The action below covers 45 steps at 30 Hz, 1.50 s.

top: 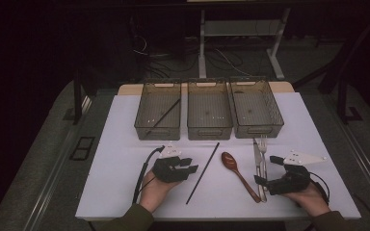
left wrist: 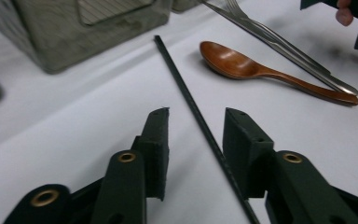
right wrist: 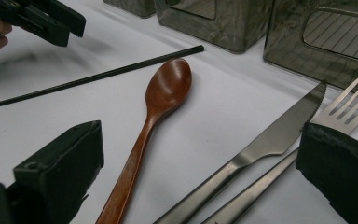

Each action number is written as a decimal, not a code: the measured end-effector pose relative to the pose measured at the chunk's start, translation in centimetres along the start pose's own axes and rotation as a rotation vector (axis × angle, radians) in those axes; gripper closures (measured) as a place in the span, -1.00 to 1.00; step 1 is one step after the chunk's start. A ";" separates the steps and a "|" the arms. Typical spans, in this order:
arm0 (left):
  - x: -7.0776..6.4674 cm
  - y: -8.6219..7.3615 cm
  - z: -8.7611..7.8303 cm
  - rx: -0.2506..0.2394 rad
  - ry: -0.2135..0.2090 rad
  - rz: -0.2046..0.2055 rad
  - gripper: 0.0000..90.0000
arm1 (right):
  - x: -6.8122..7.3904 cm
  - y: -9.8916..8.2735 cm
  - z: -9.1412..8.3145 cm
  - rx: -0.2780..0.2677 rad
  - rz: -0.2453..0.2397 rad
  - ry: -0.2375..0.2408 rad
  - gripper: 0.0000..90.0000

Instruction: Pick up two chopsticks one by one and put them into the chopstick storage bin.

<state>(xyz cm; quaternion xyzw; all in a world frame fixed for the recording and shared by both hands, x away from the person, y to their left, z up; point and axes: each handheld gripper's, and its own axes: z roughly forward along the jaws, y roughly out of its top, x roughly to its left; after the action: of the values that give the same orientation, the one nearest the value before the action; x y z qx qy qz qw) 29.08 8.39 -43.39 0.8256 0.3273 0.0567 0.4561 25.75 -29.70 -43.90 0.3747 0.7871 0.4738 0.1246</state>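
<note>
I have the left claw (left wrist: 196,123) spread wide and holding nothing, its two jaws standing either side of the black chopstick (left wrist: 200,126), which lies flat on the white surface (top: 125,144). The chopstick runs diagonally just left of the wooden spoon (top: 238,174), its far tip pointing toward the middle bin (top: 209,109). A second chopstick (top: 163,115) already leans inside the left bin (top: 158,108); the right bin (top: 255,107) looks bare.

My right claw (right wrist: 198,172) is likewise wide open and empty, low over the knife (right wrist: 261,144) and fork (right wrist: 335,109), which lie side by side just right of the spoon.

Judgement: the sorting of cutlery into bins appears under way, with the grasp of the loose chopstick as the step in hand. Next I must lower the left claw until the pads bracket the thin shaft squarely, then close firmly. The shaft is slender and flat to the surface; it could roll or slip out.
</note>
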 end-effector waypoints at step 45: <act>-1.2 0.0 3.3 0.128 0.041 0.054 0.86 | -0.1 0.0 -0.1 -0.003 0.000 0.000 -1.00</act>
<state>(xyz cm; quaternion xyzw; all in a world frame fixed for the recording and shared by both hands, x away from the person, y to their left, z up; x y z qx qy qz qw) 29.44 5.25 -45.04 0.8604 0.3171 0.0647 0.3936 25.75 -29.81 -43.83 0.3745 0.7863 0.4752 0.1251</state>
